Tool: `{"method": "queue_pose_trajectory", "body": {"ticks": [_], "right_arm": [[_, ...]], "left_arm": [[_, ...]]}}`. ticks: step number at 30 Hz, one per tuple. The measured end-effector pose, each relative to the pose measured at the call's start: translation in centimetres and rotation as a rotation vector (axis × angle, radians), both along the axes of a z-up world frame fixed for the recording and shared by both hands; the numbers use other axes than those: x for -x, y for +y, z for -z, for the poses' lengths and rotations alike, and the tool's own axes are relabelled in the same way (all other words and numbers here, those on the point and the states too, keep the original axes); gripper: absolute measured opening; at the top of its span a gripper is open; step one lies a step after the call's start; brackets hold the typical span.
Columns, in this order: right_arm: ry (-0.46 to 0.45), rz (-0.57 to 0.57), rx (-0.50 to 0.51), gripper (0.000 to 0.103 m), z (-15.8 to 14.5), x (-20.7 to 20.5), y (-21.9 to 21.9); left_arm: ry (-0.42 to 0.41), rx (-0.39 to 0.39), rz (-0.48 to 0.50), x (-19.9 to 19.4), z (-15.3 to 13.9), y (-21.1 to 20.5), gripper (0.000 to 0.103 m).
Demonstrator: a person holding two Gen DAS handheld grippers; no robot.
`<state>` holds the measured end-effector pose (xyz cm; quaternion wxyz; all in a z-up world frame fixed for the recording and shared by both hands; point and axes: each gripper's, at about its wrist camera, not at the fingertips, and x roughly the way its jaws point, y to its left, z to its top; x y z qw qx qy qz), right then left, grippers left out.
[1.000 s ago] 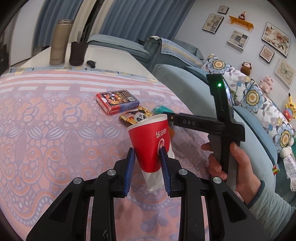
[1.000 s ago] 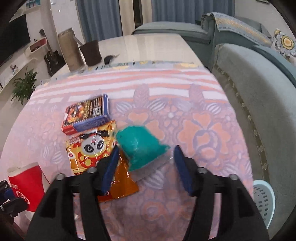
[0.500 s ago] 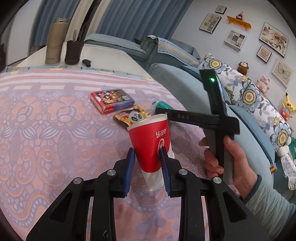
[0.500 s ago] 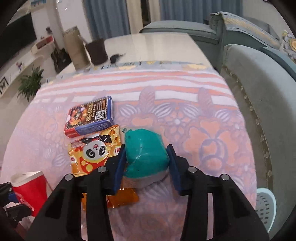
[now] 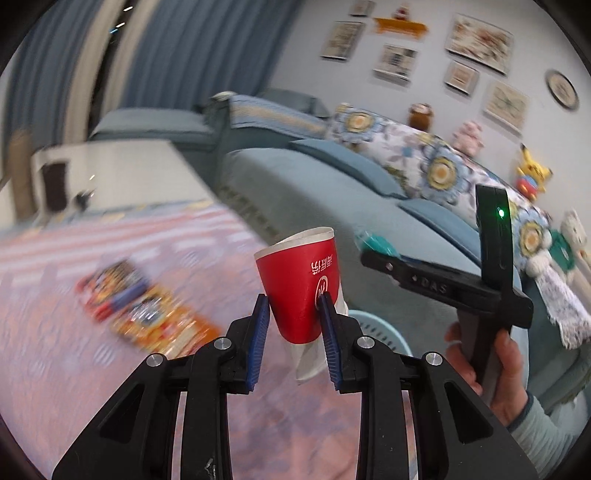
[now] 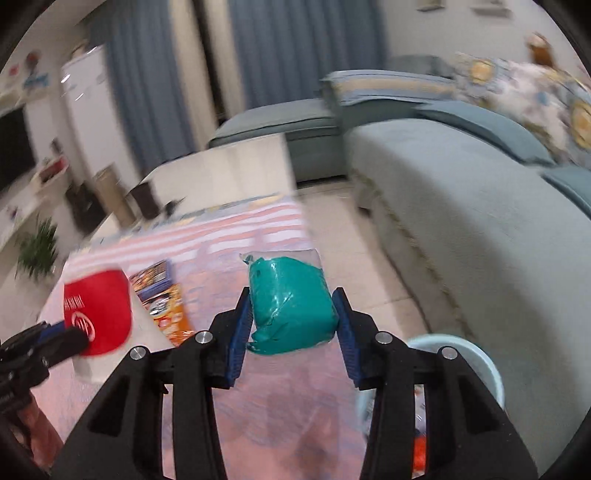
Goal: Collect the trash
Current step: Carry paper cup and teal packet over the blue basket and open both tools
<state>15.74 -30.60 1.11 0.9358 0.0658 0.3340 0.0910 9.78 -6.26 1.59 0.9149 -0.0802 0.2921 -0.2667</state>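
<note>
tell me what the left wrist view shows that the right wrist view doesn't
Only the left wrist view shows the wall of framed pictures, the plush toys on the sofa back, and the person's hand holding the right gripper's handle.

Only the right wrist view shows the teal packet clamped squarely in the right gripper, the TV wall and the potted plant.

Both show the red paper cup clamped in the left gripper, the snack packets on the patterned tablecloth, the blue sofa and the pale blue bin.
</note>
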Motion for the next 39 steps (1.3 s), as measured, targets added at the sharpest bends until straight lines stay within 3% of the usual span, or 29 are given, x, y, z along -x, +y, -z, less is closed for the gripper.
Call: {"method": "queue_pose_trajectory", "body": {"ticks": [4, 7, 13, 17, 24, 26, 29, 39], "right_arm": [[0.011, 0.129, -0.012, 0.040, 0.3, 1.8, -6.0], [0.061, 0.225, 0.007, 0.040, 2.2, 2.5, -9.5], [0.219, 0.366, -0.052, 0.040, 8.2, 2.9, -14.4], [0.337, 0.436, -0.091, 0.041, 12.3, 3.3, -16.3], [0.422, 0.478, -0.188, 0.046, 15.9, 3.6, -18.6], [0.426, 0.480, -0.188, 0.049, 16.2, 4.1, -19.0], [0.416, 0.477, -0.203, 0.049, 15.9, 3.7, -19.1], [0.337, 0.437, -0.209, 0.054, 13.2, 4.1, -17.4]], "left_arm": [[-0.019, -0.038, 0.068, -1.3, -1.1, -4.9, 0.026], [-0.033, -0.129, 0.113, -2.3, -0.6, -9.6, 0.026], [0.026, -0.210, 0.237, -3.7, 2.6, -17.5, 0.026], [0.062, -0.313, 0.287, -4.4, 6.1, -21.1, 0.026], [0.163, -0.292, 0.318, -5.7, 9.2, -22.1, 0.027], [0.167, -0.292, 0.325, -5.7, 9.4, -21.7, 0.037], [0.150, -0.293, 0.314, -5.3, 9.2, -21.1, 0.039], [0.121, -0.178, 0.260, -4.8, 6.5, -17.0, 0.039]]}}
